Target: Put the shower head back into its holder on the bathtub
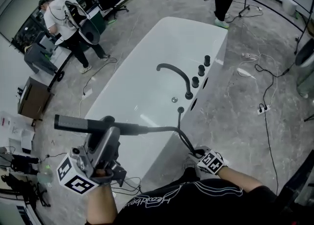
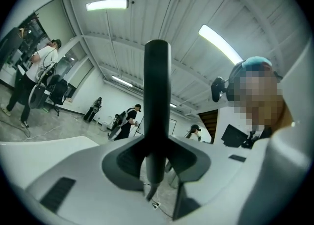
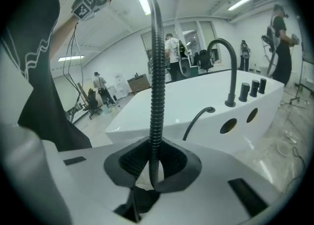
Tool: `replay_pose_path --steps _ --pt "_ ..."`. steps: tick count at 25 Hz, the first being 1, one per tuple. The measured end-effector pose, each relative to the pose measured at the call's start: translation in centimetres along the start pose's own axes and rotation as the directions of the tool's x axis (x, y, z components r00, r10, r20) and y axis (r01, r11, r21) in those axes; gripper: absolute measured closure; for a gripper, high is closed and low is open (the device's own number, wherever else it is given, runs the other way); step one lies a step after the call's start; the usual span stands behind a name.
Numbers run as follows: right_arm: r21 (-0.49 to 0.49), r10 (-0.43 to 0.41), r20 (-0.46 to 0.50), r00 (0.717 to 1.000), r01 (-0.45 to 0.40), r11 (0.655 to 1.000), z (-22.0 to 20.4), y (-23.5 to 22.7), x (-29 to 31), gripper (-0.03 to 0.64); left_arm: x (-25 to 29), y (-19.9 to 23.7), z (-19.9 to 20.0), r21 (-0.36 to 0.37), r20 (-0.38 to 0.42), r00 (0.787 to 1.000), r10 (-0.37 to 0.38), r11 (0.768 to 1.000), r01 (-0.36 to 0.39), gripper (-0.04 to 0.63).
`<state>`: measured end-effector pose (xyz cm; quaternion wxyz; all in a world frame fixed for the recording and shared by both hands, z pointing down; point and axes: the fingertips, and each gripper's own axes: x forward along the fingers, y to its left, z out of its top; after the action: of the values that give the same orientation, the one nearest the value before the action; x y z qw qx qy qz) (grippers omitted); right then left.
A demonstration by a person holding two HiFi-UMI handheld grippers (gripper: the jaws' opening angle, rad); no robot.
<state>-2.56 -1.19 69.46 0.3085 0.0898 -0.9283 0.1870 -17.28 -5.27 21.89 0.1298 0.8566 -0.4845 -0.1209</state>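
Your left gripper (image 1: 110, 127) sits closest, at the lower left of the head view. Its jaws are clamped on the black shower head (image 1: 73, 122), which you hold level, pointing left, by the near end of the white bathtub (image 1: 147, 67). Your right gripper (image 3: 154, 167) has its pads pressed on the ribbed hose (image 3: 157, 72), low by the tub's near right corner. On the right rim stand a curved faucet (image 1: 175, 74) and three knobs (image 1: 201, 68).
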Motion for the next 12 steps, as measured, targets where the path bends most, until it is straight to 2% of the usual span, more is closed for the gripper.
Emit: replay_pose_path --steps 5,8,12 --pt "0.152 -0.007 0.074 0.997 -0.004 0.988 1.8 -1.8 -3.9 0.558 1.1 5.7 -1.2 -0.009 -0.025 0.997 0.074 0.997 -0.074 0.463" --pt "0.19 -0.022 0.126 0.992 -0.002 0.982 3.7 -2.3 -6.9 0.558 1.6 8.4 -2.0 -0.008 -0.041 0.993 0.11 0.994 -0.111 0.463" --pt "0.206 -0.051 0.205 0.977 0.008 0.978 8.4 -3.2 -9.9 0.558 2.1 11.3 -2.9 -0.01 -0.054 0.988 0.145 0.989 -0.146 0.463"
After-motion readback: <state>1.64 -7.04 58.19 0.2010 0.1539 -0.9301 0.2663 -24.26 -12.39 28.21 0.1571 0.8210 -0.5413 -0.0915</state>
